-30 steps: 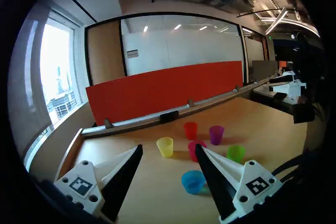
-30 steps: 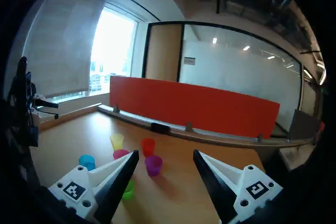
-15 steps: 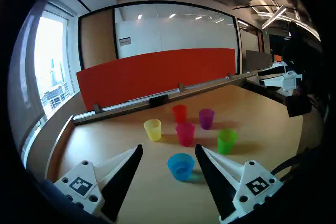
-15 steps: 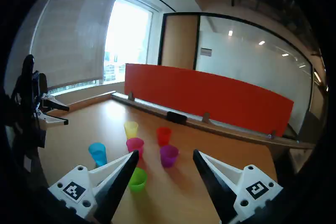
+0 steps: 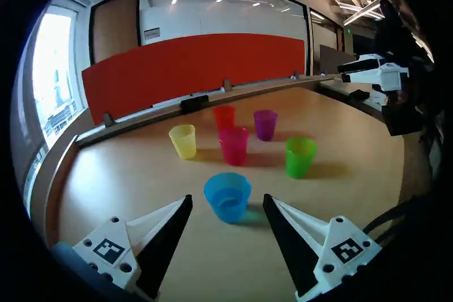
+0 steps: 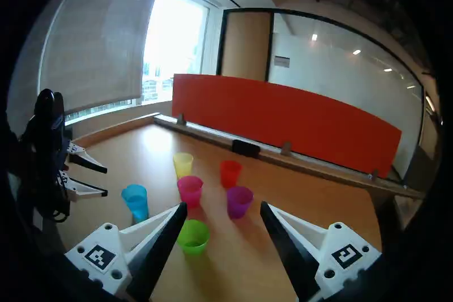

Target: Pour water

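Observation:
Several plastic cups stand upright on a wooden table (image 5: pixel 351 154). In the left gripper view a blue cup (image 5: pixel 227 196) stands just ahead of my open left gripper (image 5: pixel 226 204), in line with the gap between its fingers. Behind it are a yellow cup (image 5: pixel 183 141), pink cup (image 5: pixel 234 145), red cup (image 5: pixel 224 117), purple cup (image 5: pixel 265 124) and green cup (image 5: pixel 299 156). In the right gripper view my open right gripper (image 6: pixel 222 211) hangs above the table, the green cup (image 6: pixel 193 237) by its left finger, with the pink cup (image 6: pixel 190 190), purple cup (image 6: pixel 239 201) and blue cup (image 6: pixel 136 201) beyond. The left gripper (image 6: pixel 85 174) shows at far left.
A red partition (image 5: pixel 192 69) and a rail with a black box (image 5: pixel 193 103) run along the table's far edge. A window (image 6: pixel 170 52) lights the left side. The other gripper (image 5: pixel 374 72) and a dark sleeve sit at the right of the left gripper view.
Both grippers have tilted down and moved closer to the cups. The blue cup now lies nearer the left gripper's fingers; the green cup has slid beside the right gripper's left finger.

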